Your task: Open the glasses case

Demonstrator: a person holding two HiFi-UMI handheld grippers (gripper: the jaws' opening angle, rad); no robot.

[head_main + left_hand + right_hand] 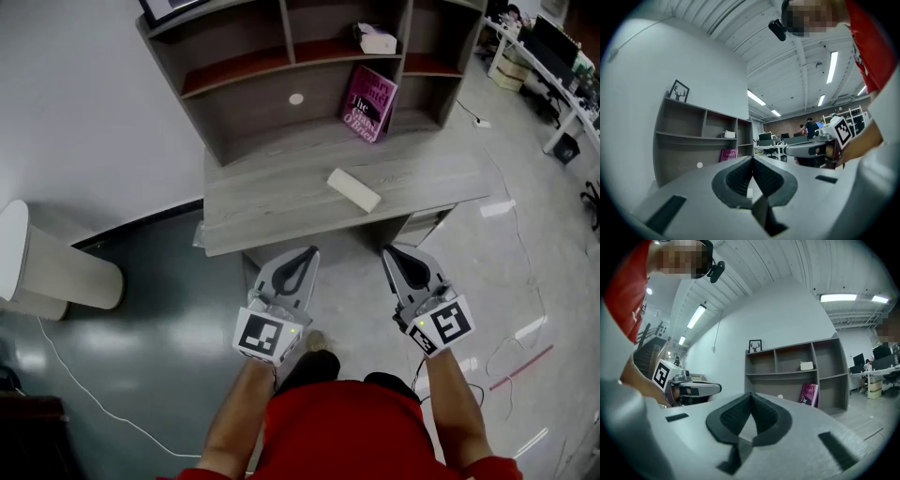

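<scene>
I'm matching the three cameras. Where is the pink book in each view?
Head view: pink book upper right of centre, in the shelves.
Left gripper view: book just left of the jaw tips.
Right gripper view: book right of the jaw tips.
Shared landmark: white box shelved above it.
</scene>
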